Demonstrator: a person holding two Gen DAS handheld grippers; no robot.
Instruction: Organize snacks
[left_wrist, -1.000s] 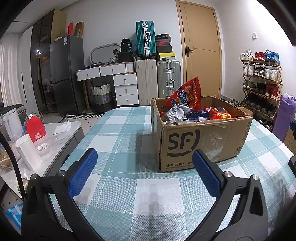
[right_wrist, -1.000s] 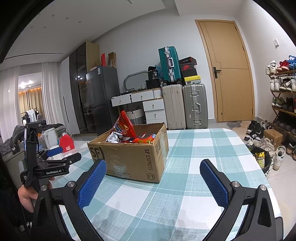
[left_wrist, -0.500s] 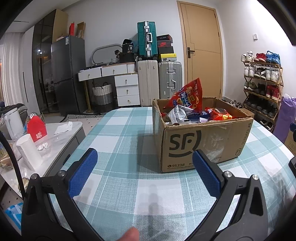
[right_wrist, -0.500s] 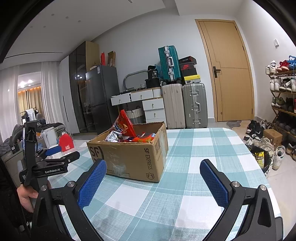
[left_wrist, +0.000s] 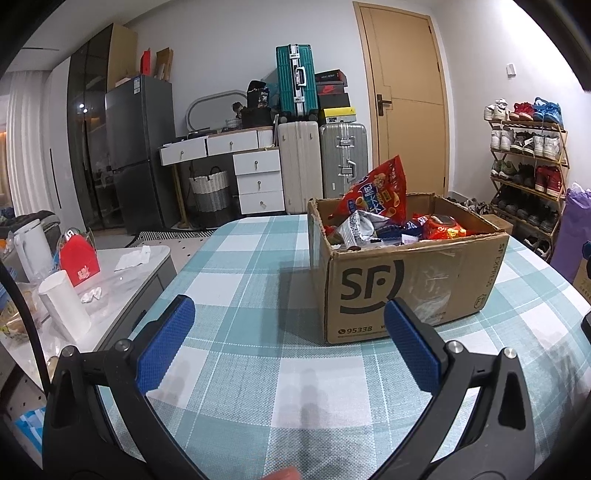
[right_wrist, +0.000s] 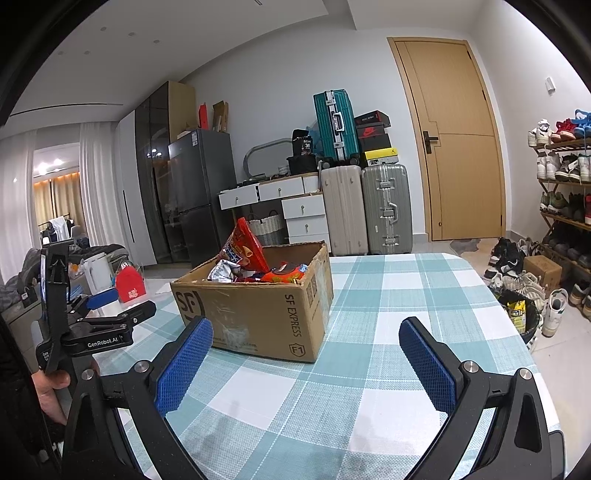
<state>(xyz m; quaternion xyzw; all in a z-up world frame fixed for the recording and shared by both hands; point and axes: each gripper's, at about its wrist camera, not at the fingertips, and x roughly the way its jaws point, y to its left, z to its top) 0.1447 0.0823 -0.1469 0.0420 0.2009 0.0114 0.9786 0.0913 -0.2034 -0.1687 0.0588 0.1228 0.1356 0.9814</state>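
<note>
The box (left_wrist: 402, 269) of snacks (left_wrist: 373, 195) stands toward the table's (left_wrist: 236, 266) far edge, its long side running left to right. From the left hand-held gripper (left_wrist: 291, 347) it lies ahead and to the right; from the right hand-held gripper (right_wrist: 306, 362) ahead and to the left. Both are spread wide, holding nothing, well short of it. Neither looks clearly nearer.

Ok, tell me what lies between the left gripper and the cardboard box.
Only bare checked tablecloth between the left gripper and the cardboard box, seen in the left wrist view.
</note>
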